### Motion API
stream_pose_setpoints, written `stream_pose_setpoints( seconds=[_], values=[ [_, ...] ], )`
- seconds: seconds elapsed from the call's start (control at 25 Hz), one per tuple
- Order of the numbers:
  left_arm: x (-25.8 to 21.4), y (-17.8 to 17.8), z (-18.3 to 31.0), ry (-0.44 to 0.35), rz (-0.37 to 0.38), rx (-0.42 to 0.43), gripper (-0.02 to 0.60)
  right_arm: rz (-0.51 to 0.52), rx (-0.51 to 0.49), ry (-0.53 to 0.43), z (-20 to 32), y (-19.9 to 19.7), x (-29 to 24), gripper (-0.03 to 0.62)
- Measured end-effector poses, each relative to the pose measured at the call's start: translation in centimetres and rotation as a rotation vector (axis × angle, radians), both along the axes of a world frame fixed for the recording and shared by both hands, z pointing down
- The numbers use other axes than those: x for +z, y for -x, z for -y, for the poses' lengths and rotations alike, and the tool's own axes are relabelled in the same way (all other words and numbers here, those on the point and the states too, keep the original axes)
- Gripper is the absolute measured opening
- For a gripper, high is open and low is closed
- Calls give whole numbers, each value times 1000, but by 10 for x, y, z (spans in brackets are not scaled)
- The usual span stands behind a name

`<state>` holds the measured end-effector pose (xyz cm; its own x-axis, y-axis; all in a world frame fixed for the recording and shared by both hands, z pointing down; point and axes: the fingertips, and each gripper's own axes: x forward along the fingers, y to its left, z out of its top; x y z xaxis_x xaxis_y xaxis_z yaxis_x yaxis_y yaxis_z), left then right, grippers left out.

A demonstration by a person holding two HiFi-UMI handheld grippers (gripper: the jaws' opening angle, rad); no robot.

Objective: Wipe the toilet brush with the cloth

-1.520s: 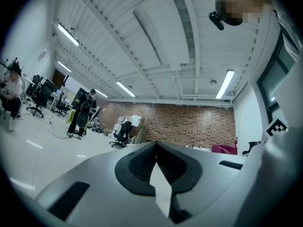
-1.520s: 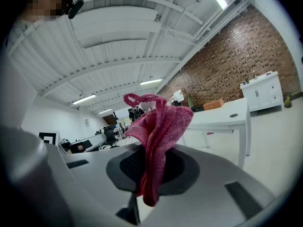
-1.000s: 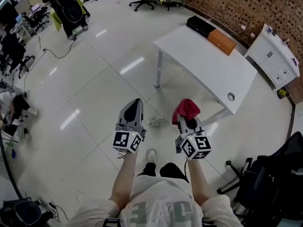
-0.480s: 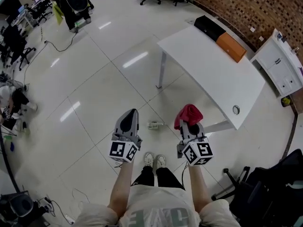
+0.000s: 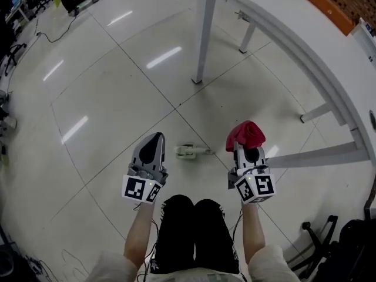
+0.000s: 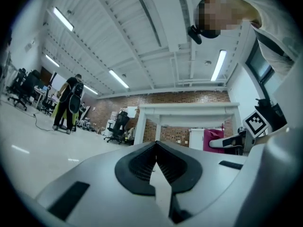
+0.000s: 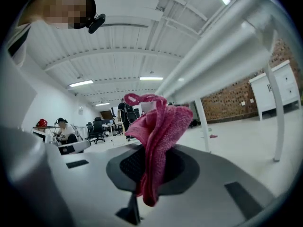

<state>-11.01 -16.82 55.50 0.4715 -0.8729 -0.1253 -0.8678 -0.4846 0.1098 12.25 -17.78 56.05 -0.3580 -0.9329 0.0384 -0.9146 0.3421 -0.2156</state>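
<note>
Pink terry cloth (image 5: pixel 245 135), bunched, pinched in the right gripper (image 5: pixel 249 153); head view, seen from above a crouched person's knees; left gripper (image 5: pixel 154 138) level beside it, jaws pressed together, nothing in them; toilet brush (image 5: pixel 188 151), as best the view allows, a small white thing with a short handle, lying flat on the glossy tiled floor (image 5: pixel 106 98), between the two grippers and just ahead of them, touching neither; white counter (image 5: pixel 305 46) stands beyond and to the right, bare legs showing.

Left gripper view: ribbed pads (image 6: pixel 142 162) meet at a closed point, empty; brick wall and a white counter in the distance; a standing person far left; the cloth shows at the right edge; brush not in view.

Right gripper view: cloth (image 7: pixel 158 126) clamped between the jaws, its folds rising above them and one corner hanging below; counter frame overhead; brush not in view.

Status, by judgement: cloth in hand, brush not yet picked up or steadied, no wiping begun; all of the wiping is left, and the empty left gripper seems placed to take the handle.
</note>
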Motion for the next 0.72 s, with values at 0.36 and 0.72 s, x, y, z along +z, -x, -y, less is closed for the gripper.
stream_pose_setpoints(
  seconds=[0.36,0.72],
  values=[
    [303,-8,-6,55,77,86,3,-29,-140,85,26,44,330,31],
    [405,-34,-5,225,1,115,3,-87,-247,149,46,76,429,32]
  ],
)
